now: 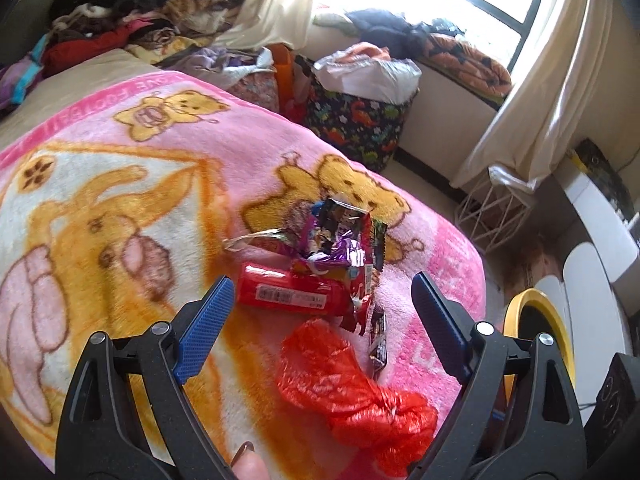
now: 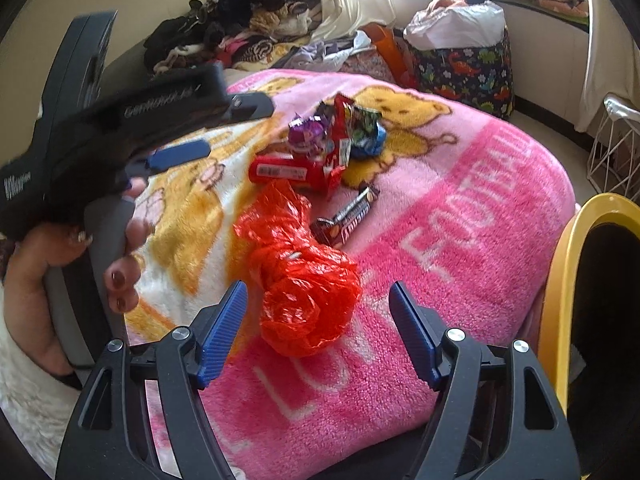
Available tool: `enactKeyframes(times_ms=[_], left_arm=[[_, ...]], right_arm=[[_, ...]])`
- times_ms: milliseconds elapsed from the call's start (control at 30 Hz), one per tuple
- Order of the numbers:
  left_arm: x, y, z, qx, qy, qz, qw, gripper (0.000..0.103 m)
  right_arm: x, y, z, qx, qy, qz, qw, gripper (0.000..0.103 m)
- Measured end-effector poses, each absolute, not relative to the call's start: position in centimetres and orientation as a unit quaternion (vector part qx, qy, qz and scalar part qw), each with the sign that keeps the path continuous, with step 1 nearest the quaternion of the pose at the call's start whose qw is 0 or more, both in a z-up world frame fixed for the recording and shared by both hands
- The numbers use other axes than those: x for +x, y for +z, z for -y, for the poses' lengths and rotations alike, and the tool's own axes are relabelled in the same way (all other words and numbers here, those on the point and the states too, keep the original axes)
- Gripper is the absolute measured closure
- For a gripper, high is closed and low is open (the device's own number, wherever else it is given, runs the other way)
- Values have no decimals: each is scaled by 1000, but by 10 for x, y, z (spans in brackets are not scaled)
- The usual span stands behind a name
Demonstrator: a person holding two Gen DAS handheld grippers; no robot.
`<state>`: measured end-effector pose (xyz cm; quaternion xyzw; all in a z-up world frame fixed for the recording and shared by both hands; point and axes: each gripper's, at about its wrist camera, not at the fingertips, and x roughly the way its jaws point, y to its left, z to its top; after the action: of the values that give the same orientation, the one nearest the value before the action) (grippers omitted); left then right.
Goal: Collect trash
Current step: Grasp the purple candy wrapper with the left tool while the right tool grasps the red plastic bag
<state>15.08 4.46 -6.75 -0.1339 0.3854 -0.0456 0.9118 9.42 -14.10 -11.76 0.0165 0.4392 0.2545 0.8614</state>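
Observation:
Trash lies on a pink bear-print blanket [image 1: 120, 208] [image 2: 460, 280]. A crumpled red plastic bag [image 1: 352, 392] [image 2: 300, 284] is nearest. Beyond it lie a red packet with a barcode [image 1: 288, 294] [image 2: 288, 170], a dark bar wrapper [image 1: 378, 344] [image 2: 348, 216] and a heap of colourful snack wrappers [image 1: 340, 236] [image 2: 340, 132]. My left gripper [image 1: 322, 280] is open over the red packet, nothing touching its pads. My right gripper [image 2: 318, 286] is open, its pads either side of the red bag and clear of it. In the right wrist view a hand holds the left gripper at upper left, one blue finger [image 2: 180, 158] showing.
A yellow-rimmed bin [image 1: 516, 312] [image 2: 560, 260] stands at the blanket's right edge. Behind are a dinosaur-print basket [image 1: 360, 124] [image 2: 468, 72], a white wire basket [image 1: 492, 216] [image 2: 616, 144], heaped clothes [image 1: 132, 12] and curtains by a bright window.

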Motion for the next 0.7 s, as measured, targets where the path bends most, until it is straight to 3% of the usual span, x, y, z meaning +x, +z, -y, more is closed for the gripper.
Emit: enactKeyframes(times_ms=[300, 467, 700], left_arm=[[183, -87, -42, -140, -59, -407, 901, 22], [195, -98, -45, -153, -63, -416, 894, 31], [206, -108, -54, -208, -92, -414, 881, 50]], right_arm=[[108, -134, 133, 19, 267, -456, 849, 32], [114, -139, 128, 21, 275, -461, 843, 33], [117, -144, 126, 24, 286, -467, 837, 52]])
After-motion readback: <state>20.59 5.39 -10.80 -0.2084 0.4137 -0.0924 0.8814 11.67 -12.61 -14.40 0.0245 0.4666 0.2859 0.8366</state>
